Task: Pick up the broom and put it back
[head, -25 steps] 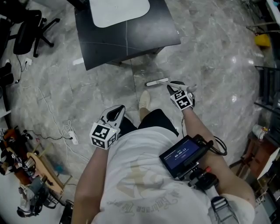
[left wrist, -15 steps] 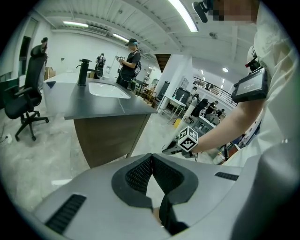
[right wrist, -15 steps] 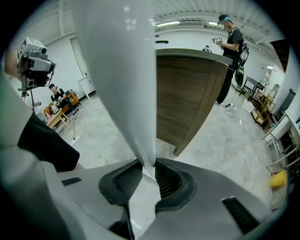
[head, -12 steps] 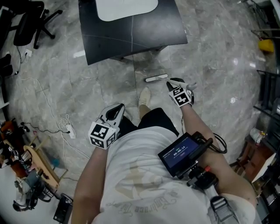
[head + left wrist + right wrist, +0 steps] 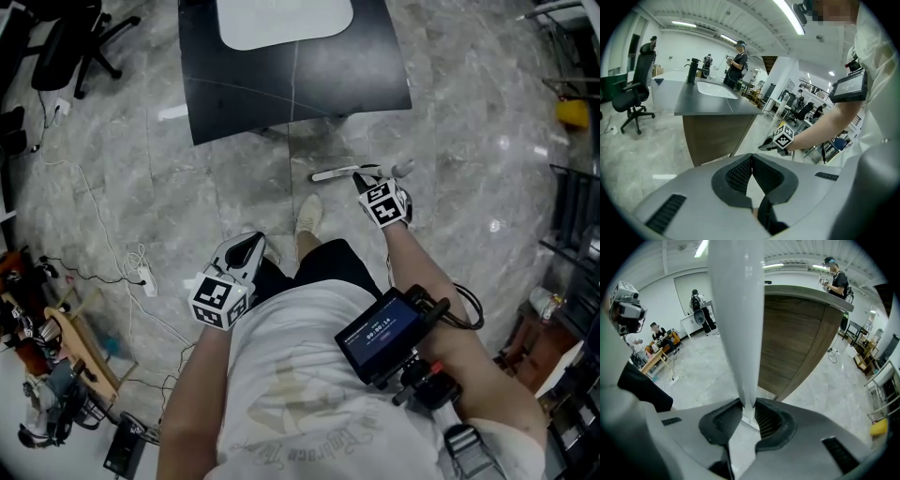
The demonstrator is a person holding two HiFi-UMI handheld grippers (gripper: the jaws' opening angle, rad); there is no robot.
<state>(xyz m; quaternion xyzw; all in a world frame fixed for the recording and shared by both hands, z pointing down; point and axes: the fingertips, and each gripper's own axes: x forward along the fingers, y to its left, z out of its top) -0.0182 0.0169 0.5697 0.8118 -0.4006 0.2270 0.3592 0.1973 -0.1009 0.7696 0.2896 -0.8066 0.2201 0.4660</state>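
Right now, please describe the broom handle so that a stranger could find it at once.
Find the dark counter with the white sink. Just in front of it, the right gripper is shut on the broom handle. It is the only long white pole.

One overhead, two low
Head camera looks steeply down; both gripper cameras (close behind their jaws) face the counter (image 5: 244, 94).

floor (image 5: 469, 122): grey marble | on it: power strip (image 5: 146, 278); office chair (image 5: 61, 61); counter (image 5: 361, 66); shoe (image 5: 308, 212)
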